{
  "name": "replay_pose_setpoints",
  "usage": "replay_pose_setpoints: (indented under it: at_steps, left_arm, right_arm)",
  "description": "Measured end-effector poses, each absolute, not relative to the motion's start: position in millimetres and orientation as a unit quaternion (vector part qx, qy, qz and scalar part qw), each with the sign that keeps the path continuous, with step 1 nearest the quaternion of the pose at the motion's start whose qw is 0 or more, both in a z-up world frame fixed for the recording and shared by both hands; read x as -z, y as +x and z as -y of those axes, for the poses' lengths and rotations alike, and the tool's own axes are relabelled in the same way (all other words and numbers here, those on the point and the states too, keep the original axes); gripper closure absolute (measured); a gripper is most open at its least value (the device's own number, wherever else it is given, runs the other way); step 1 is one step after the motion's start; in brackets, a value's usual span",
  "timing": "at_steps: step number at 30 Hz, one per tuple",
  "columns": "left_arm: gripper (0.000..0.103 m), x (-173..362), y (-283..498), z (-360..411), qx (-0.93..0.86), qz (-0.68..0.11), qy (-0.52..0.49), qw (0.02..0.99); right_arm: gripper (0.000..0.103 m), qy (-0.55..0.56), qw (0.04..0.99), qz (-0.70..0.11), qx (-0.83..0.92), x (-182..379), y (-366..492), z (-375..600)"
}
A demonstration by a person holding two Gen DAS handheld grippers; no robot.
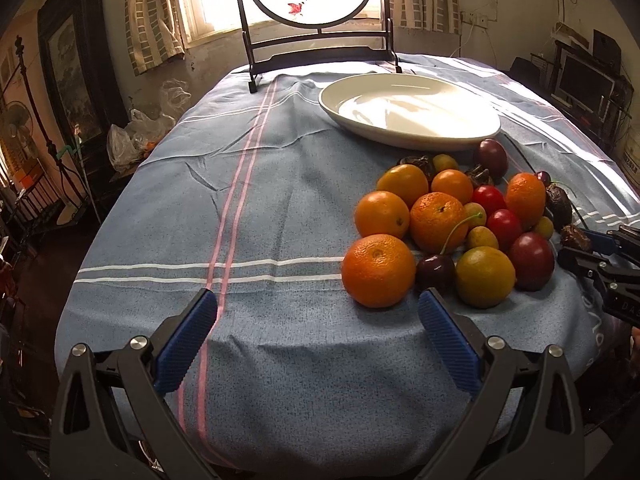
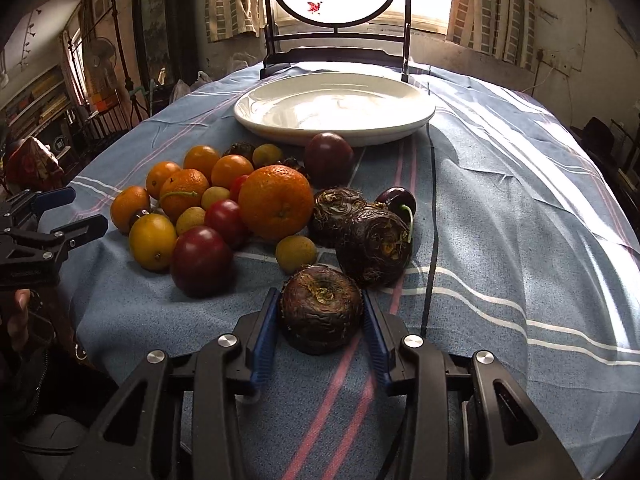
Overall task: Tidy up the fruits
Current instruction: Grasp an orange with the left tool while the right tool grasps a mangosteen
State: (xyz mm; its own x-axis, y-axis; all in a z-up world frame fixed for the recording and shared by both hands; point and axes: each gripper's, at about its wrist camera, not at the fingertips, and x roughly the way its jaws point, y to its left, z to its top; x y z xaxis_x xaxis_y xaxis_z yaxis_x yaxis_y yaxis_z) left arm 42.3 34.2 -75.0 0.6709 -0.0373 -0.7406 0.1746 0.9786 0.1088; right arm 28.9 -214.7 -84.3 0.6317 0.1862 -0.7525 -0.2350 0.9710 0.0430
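A heap of fruit lies on the blue cloth: oranges point(image 1: 378, 270) point(image 2: 276, 202), red plums point(image 1: 531, 255) point(image 2: 202, 260), yellow fruits point(image 1: 485, 276) point(image 2: 153, 241), cherries, and dark brown water chestnuts point(image 2: 374, 246). A white plate point(image 1: 408, 110) point(image 2: 334, 106) stands empty behind the heap. My right gripper point(image 2: 320, 306) is shut on a water chestnut point(image 2: 320, 308) at the heap's near edge; it also shows in the left wrist view point(image 1: 592, 248). My left gripper point(image 1: 318, 300) is open and empty, just left of the nearest orange; it also shows in the right wrist view point(image 2: 86, 210).
A round painted screen on a dark stand point(image 1: 316, 20) point(image 2: 336, 12) stands at the table's far edge behind the plate. The blue striped tablecloth point(image 1: 240, 184) point(image 2: 520, 220) covers the table. Furniture and clutter surround the table.
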Motion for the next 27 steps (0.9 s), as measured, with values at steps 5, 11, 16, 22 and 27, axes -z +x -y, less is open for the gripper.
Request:
replay_pose_setpoints:
  at_steps: [5,11,16,22,27]
  left_arm:
    - [0.007,90,60,-29,0.098,-0.417,0.107,0.897]
    - [0.055,96,64,-29,0.174,-0.417,0.086,0.888]
    - [0.060,97,60,-26,0.184,-0.405,0.078,0.892]
    - [0.054,97,61,-28,0.173,-0.396,0.068,0.899]
    - [0.049,95,61,-29,0.164,-0.386,0.072,0.905]
  right_arm:
    - [0.063,-0.027,0.902,-0.416,-0.115,83,27,216]
    - [0.063,-0.031,0.903,-0.412,-0.117,81,23,214]
    - [0.063,-0.030,0.904,-0.410,-0.117,81,22,214]
    - [0.063,-0.029,0.904,-0.410,-0.116,80,20,216]
    - [0.063,-0.029,0.904,-0.410,-0.116,80,20,216]
